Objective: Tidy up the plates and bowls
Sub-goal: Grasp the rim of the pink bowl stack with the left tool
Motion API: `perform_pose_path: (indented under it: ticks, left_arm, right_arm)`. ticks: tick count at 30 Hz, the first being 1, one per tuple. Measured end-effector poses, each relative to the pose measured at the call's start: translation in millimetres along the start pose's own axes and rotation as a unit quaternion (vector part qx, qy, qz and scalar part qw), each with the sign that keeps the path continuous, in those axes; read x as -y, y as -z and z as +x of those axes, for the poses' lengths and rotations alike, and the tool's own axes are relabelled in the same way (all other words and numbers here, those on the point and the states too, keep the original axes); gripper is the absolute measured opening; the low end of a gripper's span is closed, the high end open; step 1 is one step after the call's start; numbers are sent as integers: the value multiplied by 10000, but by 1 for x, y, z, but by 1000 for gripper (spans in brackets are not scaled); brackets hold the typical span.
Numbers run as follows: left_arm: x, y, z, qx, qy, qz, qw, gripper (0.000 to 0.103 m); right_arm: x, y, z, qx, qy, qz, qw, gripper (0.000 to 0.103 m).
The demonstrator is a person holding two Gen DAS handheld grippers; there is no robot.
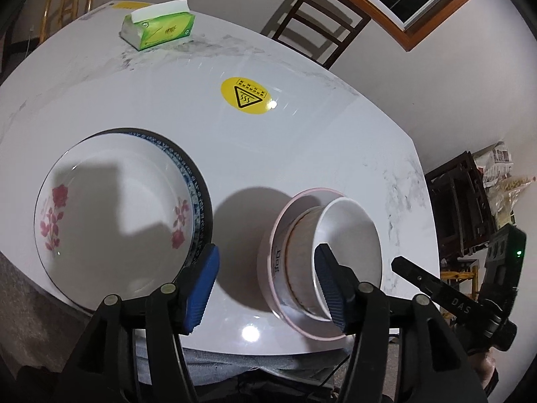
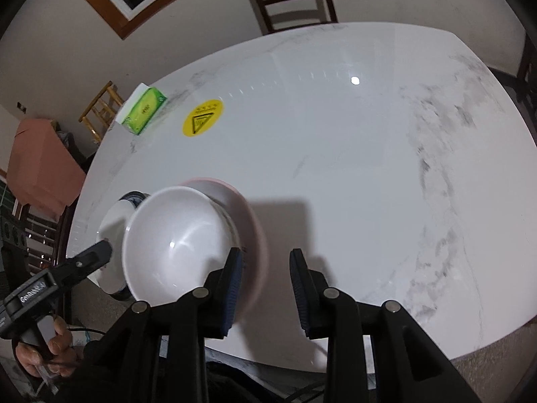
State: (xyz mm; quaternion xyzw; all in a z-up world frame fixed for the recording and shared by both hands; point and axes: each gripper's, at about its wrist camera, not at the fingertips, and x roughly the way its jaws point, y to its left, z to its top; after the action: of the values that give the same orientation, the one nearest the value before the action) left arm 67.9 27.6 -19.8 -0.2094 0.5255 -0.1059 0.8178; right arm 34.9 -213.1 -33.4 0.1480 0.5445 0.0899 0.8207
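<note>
My left gripper [image 1: 266,288] is open, blue pads [image 1: 201,288] spread wide with nothing pressed between them; bare table shows in the gap. Its right pad sits in front of the bowl stack's rim; I can't tell if it touches.

Bowl stack [image 1: 322,255]: white bowl [image 1: 349,235] nested on top, a patterned bowl under it, pink-rimmed bowl [image 1: 285,221] at the bottom. It stands on the white marble table [image 1: 302,134], near the edge closest to me.

Plate stack left of the bowls, apart from them: flower plate [image 1: 114,215] with pink blossoms on top, blue-rimmed plate [image 1: 198,188] under it, a dark rim showing below.

My right gripper [image 2: 266,288] is open too, a narrower gap, nothing between the pads, only table behind. Its left pad [image 2: 233,288] is just beside the pink rim, at the bowl stack's right side; contact unclear, that rim is blurred.

Right wrist view also shows my left hand [image 2: 50,352] on the other gripper's handle, lower left.

Far side of the table: green tissue pack [image 1: 157,30], yellow warning sticker [image 1: 248,95] nearer the middle. Dark wooden chair [image 1: 319,23] past the far edge.
</note>
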Motion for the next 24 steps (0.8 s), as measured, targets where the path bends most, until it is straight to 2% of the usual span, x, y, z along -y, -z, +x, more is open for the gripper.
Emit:
perform_pose_path:
  ticks: [9,16,24]
  left_arm:
    - [-8,6,7,-146,-196,-193,9995,58]
    - [-11,8,21,-335,-279,-265,9987,57]
    - [-11,8,38,-430,-470,-183,9978,47]
  right_arm:
    - [1,10,17,-308,-168,75,9994,29]
    - [-4,12,27,-397,-50,61,9992,30]
    - [-11,7,42,-467,126,15,9988,30]
